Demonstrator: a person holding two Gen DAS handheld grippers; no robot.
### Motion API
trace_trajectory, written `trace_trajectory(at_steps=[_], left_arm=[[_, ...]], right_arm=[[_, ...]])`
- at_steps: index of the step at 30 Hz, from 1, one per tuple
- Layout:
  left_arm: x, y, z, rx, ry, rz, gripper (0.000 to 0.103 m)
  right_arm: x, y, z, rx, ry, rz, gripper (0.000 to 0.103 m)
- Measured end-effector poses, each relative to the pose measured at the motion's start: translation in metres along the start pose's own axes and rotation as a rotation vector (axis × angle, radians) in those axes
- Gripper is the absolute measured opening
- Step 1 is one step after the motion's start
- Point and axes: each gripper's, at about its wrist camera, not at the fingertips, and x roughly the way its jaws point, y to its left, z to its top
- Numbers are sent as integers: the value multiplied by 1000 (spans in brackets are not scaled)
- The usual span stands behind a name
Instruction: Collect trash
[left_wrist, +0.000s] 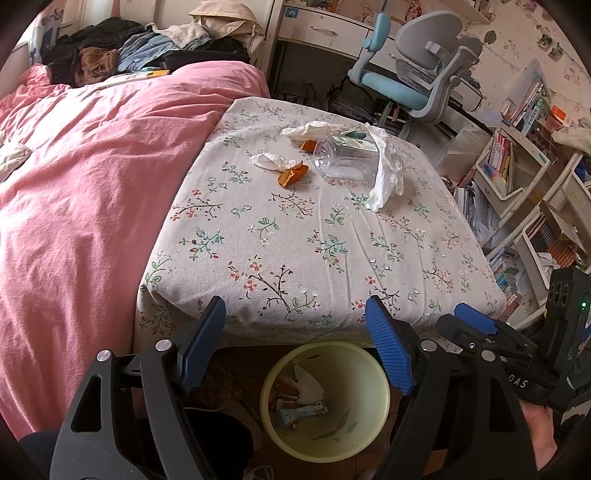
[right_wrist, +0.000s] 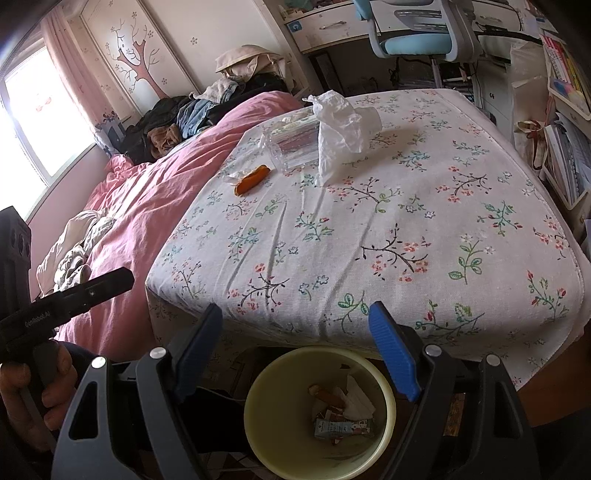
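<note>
From the left wrist view, the left tongs (left_wrist: 295, 347) are wide open and hold nothing. They hang over the yellow bin (left_wrist: 376, 398) on the floor, right at the near edge of the flowery bed (left_wrist: 295, 236). Some wrappers and paper (left_wrist: 301, 397) lie in the bin. Far back on the bed sit the trash bits — a white tissue (left_wrist: 384, 170) draped over a clear plastic box (left_wrist: 343, 160), a piece of orange peel (left_wrist: 291, 175) with a small crumpled tissue (left_wrist: 271, 160) touching it, and another white tissue (left_wrist: 314, 129) behind. The right tongs (left_wrist: 476, 325) show at the right edge.

From the right wrist view, the right tongs (right_wrist: 295, 350) are wide open too, empty, above the same bin (right_wrist: 258, 413). The big tissue (right_wrist: 340, 129), the clear box (right_wrist: 291, 147) and the orange peel (right_wrist: 251, 179) lie at the far side of the bed (right_wrist: 406, 229), well apart from the tongs. A pink blanket (right_wrist: 147, 199) lies left of them.
</note>
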Motion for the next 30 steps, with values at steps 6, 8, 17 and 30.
trace_trajectory(at_steps=[6,8,17,30], left_arm=[[-1,0,1,1,-2,0,75],[-2,0,1,3,-3,1,75],[-3,-1,3,-3,-7,4,75],[-1,0,2,-7,-6,10,75]], right_arm=[[1,1,-1,-2,0,-1,78],[0,1,0,-2,0,-1,78],[1,3,0,-3,-3,-1,78],[0,3,5,-7,-10,12,78]])
